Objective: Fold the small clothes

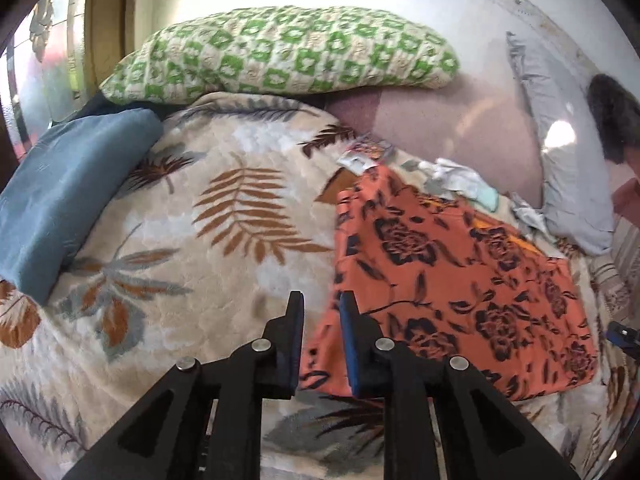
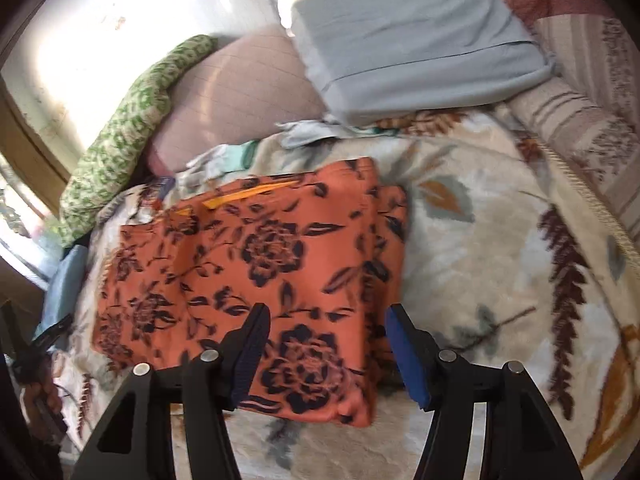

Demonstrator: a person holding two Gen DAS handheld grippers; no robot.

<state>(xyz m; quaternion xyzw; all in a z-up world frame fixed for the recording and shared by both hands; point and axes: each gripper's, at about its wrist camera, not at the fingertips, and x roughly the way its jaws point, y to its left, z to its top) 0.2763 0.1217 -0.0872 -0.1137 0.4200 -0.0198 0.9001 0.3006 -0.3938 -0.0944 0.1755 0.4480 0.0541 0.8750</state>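
— Why does the orange cloth (image 2: 248,276) lie flat in the middle of the leaf-print blanket (image 1: 168,216)?

— The blanket gives a broad soft bed to fold on. The pillows (image 1: 280,52) sit well back, out of the way, and the cloth already looks doubled into a rough rectangle.

— And the claws?

— The right gripper (image 2: 326,346) hangs wide open over the cloth's near corner (likely lining up a grab). The left gripper (image 1: 322,322) is narrow, holding nothing, at the cloth's opposite edge.
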